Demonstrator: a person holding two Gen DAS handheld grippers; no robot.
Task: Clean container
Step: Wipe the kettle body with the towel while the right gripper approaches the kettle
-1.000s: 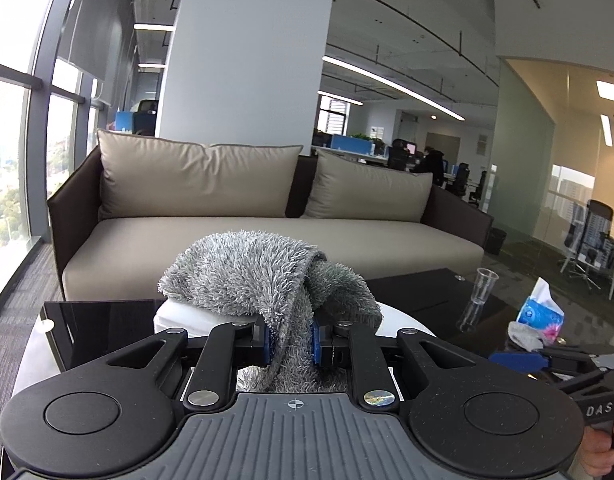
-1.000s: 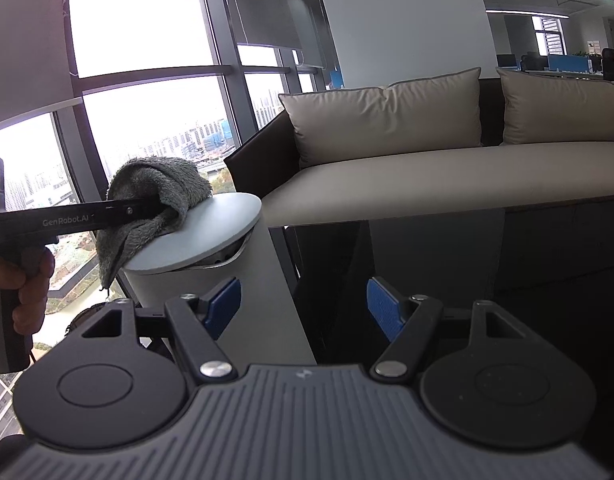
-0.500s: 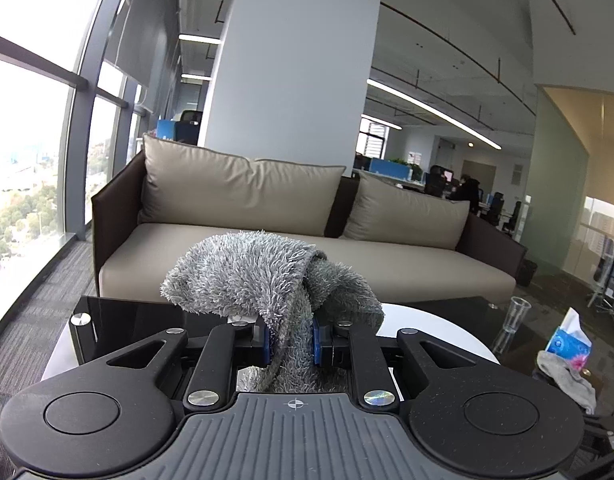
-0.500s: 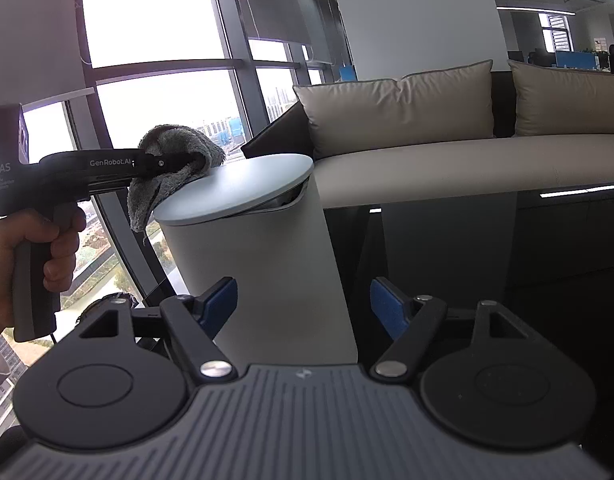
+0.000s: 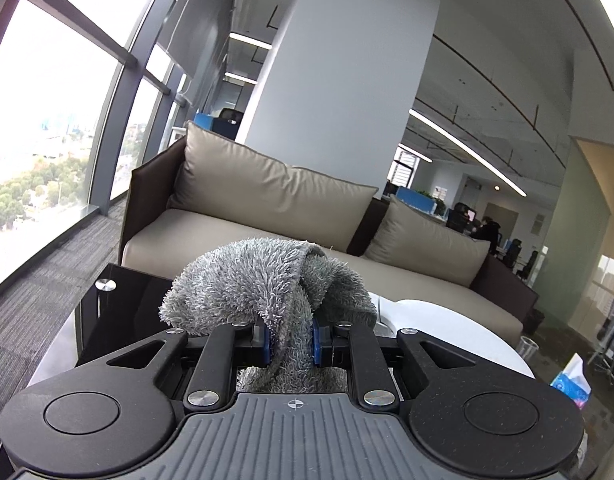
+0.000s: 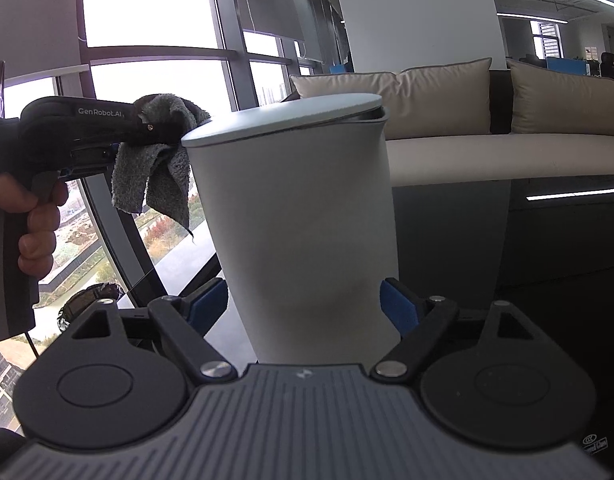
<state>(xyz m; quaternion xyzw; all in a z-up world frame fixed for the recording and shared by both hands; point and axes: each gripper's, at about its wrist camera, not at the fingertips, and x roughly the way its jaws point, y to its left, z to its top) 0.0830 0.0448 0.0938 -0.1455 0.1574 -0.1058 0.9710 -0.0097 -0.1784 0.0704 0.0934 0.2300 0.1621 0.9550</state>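
The container [image 6: 303, 216] is a tall white tub with a flat lid, standing on the dark glass table [image 6: 507, 240]. We think it is light, stiff and smooth, so it could tip or slip. Our right gripper [image 6: 305, 306] is wide around its low sides, a good place to hold. Our left gripper [image 5: 291, 338] pinches a soft gray cloth [image 5: 263, 280] at the lid's edge.

Grey cloth [image 5: 263, 280]: shaggy microfibre pile, matt. White container [image 6: 303, 216]: smooth matt walls and lid, looks like plastic. Black table top [image 5: 119, 304]: glossy, mirror-like glass; sofa [image 5: 267, 216]: smooth beige leather-like upholstery, slight sheen.
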